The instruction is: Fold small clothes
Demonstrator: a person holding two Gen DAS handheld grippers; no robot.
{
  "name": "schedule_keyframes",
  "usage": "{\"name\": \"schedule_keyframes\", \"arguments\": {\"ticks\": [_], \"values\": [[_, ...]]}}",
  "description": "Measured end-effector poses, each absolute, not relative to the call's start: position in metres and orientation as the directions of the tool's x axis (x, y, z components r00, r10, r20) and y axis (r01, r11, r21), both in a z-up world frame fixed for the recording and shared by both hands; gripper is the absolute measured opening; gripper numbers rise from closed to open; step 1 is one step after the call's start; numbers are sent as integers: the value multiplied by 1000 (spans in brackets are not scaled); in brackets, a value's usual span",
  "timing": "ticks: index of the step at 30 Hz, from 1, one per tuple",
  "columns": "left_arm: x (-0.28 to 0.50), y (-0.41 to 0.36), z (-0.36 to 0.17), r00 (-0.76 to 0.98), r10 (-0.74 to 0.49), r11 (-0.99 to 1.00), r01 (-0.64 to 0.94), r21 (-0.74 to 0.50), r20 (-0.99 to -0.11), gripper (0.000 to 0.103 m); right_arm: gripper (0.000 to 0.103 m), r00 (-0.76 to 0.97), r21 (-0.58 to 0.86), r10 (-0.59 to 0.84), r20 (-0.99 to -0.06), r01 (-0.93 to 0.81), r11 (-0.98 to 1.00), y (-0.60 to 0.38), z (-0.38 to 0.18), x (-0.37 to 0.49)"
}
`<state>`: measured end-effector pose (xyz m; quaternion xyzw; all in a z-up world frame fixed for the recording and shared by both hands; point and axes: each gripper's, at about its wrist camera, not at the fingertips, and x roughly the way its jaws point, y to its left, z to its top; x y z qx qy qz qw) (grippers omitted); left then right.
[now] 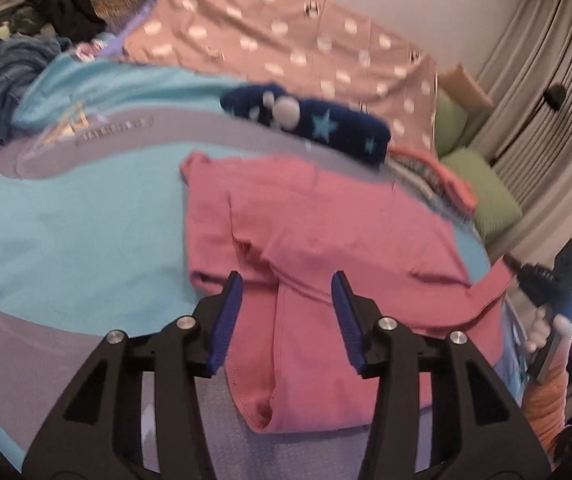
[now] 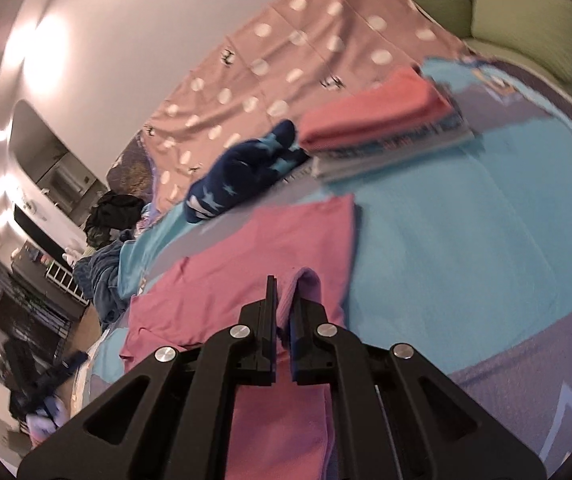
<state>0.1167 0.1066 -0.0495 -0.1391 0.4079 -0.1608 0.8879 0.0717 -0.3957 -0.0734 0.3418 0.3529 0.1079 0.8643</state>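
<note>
From my left gripper [image 1: 287,282], jaws parted and gripping nothing, the pink garment [image 1: 318,216] lies creased on the blue bedspread [image 1: 77,232]. My right gripper [image 2: 283,284] pinches its pink edge, folded over nearby.

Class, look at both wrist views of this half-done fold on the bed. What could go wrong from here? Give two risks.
1. The left gripper is open over the pink cotton garment, while the right gripper is shut on a pinched fold of it; pulling from one side may skew or undo the fold.
2. The navy star-patterned sock lies close beyond the garment, so a sweeping fold could snag or shove it.
</note>
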Motion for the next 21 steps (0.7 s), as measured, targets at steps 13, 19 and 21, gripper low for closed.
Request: {"name": "schedule_keyframes", "arguments": {"ticks": [13, 19, 21], "values": [[183, 85, -88, 541, -455, 881, 160, -444, -707, 4, 6, 722, 672, 422, -548, 80, 736, -400, -80, 57], [164, 94, -42, 588, -575, 790, 219, -572, -569, 4, 6, 738, 688, 435, -516, 56, 723, -404, -71, 52], [157, 94, -24, 618, -546, 816, 239, -526, -566, 4, 6, 753, 691, 432, -497, 41, 722, -406, -63, 50]]}}
